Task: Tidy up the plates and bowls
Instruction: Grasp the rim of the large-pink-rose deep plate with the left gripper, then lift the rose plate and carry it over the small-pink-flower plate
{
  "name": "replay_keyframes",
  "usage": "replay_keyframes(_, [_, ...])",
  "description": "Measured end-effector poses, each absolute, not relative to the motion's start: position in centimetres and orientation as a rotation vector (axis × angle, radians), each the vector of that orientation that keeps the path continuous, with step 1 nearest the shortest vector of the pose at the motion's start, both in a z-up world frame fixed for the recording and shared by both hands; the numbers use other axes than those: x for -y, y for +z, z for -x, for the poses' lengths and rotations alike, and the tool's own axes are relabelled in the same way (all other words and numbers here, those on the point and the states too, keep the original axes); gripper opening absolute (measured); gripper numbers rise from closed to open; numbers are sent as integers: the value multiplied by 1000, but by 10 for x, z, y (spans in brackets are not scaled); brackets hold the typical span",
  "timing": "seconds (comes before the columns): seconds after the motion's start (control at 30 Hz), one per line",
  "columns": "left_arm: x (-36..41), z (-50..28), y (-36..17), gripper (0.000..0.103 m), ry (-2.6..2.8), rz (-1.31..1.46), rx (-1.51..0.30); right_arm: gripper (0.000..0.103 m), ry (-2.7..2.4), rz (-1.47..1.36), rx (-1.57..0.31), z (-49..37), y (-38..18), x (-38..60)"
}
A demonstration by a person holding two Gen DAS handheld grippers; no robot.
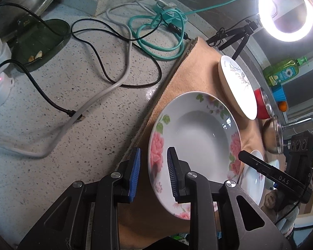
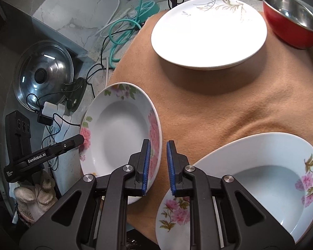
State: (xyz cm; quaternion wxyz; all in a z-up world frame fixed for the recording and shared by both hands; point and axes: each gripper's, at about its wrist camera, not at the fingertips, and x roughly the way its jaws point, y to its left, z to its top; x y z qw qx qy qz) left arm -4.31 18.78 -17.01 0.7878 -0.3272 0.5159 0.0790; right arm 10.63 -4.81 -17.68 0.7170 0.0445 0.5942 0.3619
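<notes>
A deep plate with pink flowers (image 1: pixel 195 137) (image 2: pixel 119 131) is lifted and tilted over the tan cloth (image 2: pixel 208 108). My left gripper (image 1: pixel 153 175) straddles its near rim, jaws a little apart, the rim between the blue pads. My right gripper (image 2: pixel 158 165) straddles the opposite rim in the same way; it shows in the left wrist view (image 1: pixel 260 166). A second flowered deep plate (image 2: pixel 260 183) lies on the cloth at the lower right. A white flat plate with a grass print (image 2: pixel 208 33) (image 1: pixel 237 87) sits further back. A red bowl (image 2: pixel 292 18) (image 1: pixel 263 104) and a steel bowl (image 1: pixel 273 135) stand beyond it.
Tangled black, white and teal cables (image 1: pixel 119 48) lie on the speckled counter (image 1: pixel 62 125) left of the cloth. A pot lid (image 2: pixel 43 75) and a dark dish (image 1: pixel 39 41) sit at the left. A ring light (image 1: pixel 285 12), a green soap bottle (image 1: pixel 283 73) and a tap (image 1: pixel 302 123) are at the right.
</notes>
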Motion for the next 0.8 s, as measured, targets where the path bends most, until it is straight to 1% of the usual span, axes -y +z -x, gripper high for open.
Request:
replay_keyframes(0.03, [-188, 42, -171, 23, 168, 705, -1113, 15, 804, -101, -1320, -107, -178, 47])
replay_keyframes(0.07, [-188, 42, -172, 19, 165, 705, -1116, 15, 807, -104, -1323, -107, -179, 46])
replay_keyframes(0.1, [-187, 41, -173, 17, 162, 706, -1119, 15, 810, -104, -1324, -107, -180, 45])
replay_keyframes(0.17, [-187, 40, -175, 16, 157, 709, -1123, 15, 815, -103, -1326, -107, -181, 44])
replay_keyframes(0.23, [-187, 39, -176, 12, 153, 712, -1126, 11, 815, -98, -1326, -107, -182, 43])
replay_keyframes(0.33, [-187, 38, -177, 12, 150, 708, -1127, 8, 812, -103, -1327, -109, -182, 43])
replay_keyframes(0.8, [-185, 38, -171, 12, 152, 654, -1112, 9, 813, -88, -1301, -104, -178, 43])
